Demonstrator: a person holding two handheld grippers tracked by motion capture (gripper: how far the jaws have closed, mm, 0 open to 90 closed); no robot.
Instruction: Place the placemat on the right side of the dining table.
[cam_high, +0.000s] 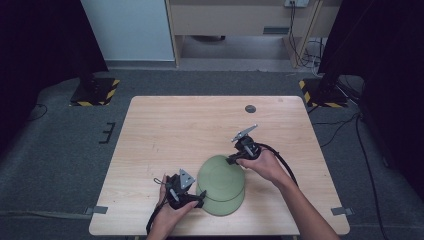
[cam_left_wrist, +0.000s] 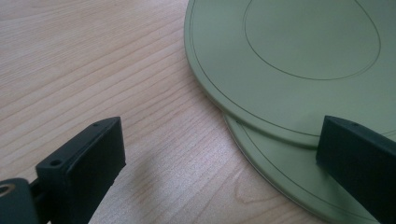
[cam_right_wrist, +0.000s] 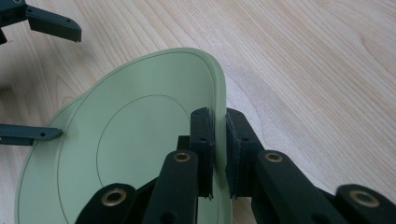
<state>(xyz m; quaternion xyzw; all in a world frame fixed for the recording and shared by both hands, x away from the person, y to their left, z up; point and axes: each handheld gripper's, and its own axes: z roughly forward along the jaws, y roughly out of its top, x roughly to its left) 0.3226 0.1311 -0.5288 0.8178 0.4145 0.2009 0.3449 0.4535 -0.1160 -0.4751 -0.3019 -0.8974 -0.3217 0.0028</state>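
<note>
Two green plates are sitting stacked near the table's (cam_high: 150, 125) front edge, a little right of its middle, and the whole move is hanging on one rim. The top plate (cam_high: 220, 172) is lying offset toward the far side over the bottom plate (cam_high: 227, 204), and it is looking tipped up at its far-right rim.

That rim is exactly where the right gripper (cam_right_wrist: 218, 140) is working: its jaws are pinching the top plate's edge, one pad on the upper face, one underneath, clenched tight on the thin lip. In the high view the right gripper (cam_high: 239, 156) is coming in from the far-right side of the stack.

The left gripper (cam_high: 196, 201) is waiting at the stack's near-left side, jaws spread wide and gripping nothing. In its own view one jaw is hanging over bare wood while the other is overlapping the plates' edges, so the rims are lying just ahead and to the right of the left gripper (cam_left_wrist: 219, 154).

My read: the right hand is nearer and already has its hold, so the lift is likely going up and away from that far-right rim.
</note>
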